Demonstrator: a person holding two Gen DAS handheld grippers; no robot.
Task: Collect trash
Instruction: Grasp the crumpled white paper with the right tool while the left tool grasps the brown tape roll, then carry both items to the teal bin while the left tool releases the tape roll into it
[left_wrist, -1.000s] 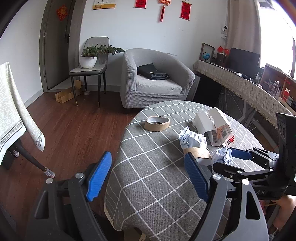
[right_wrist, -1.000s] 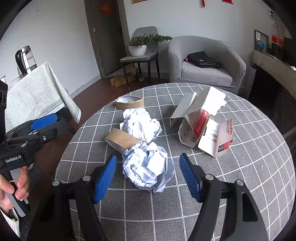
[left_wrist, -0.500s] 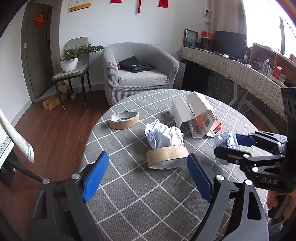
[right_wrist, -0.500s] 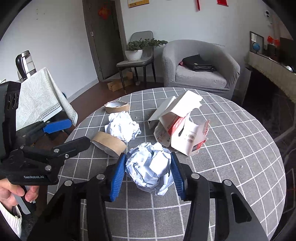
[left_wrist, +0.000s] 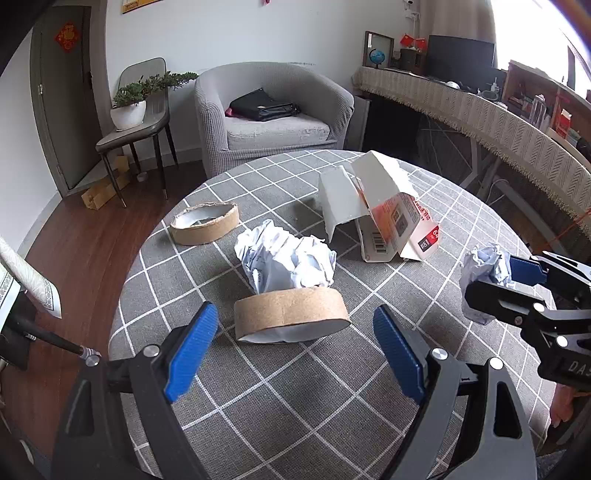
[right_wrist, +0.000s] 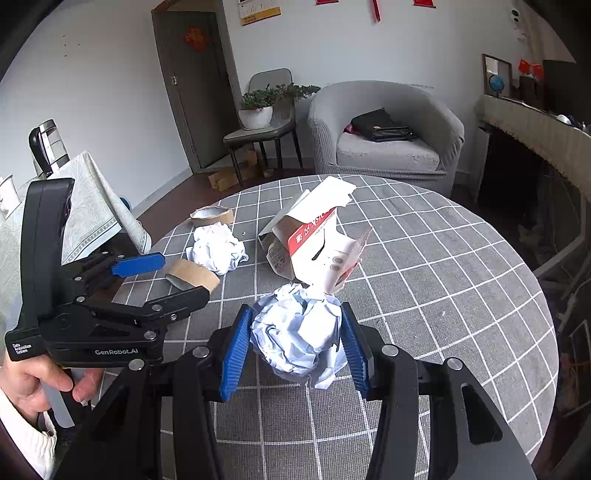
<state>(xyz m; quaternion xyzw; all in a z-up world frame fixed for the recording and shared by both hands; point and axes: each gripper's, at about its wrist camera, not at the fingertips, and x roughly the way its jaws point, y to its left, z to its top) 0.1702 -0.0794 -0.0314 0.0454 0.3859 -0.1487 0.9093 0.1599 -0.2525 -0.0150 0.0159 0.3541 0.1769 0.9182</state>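
Observation:
My right gripper (right_wrist: 295, 343) is shut on a crumpled pale-blue paper ball (right_wrist: 295, 338) and holds it above the round table; it also shows in the left wrist view (left_wrist: 484, 269). My left gripper (left_wrist: 291, 350) is open, its blue pads on either side of a brown cardboard tape ring (left_wrist: 291, 314) lying on the cloth. A second crumpled paper ball (left_wrist: 286, 260) sits just behind that ring. A torn white and red carton (left_wrist: 384, 218) lies farther back. Another tape ring (left_wrist: 205, 225) lies at the far left.
The round table has a grey checked cloth (left_wrist: 295, 398). Behind it stand a grey armchair (left_wrist: 273, 110) with a black bag, a chair with a potted plant (left_wrist: 129, 107), and a long sideboard (left_wrist: 498, 118) on the right. A draped table (right_wrist: 85, 210) stands on the left.
My right gripper closed on the paper ball and lifted it. My left gripper moved in over the table and now straddles the nearer tape ring.

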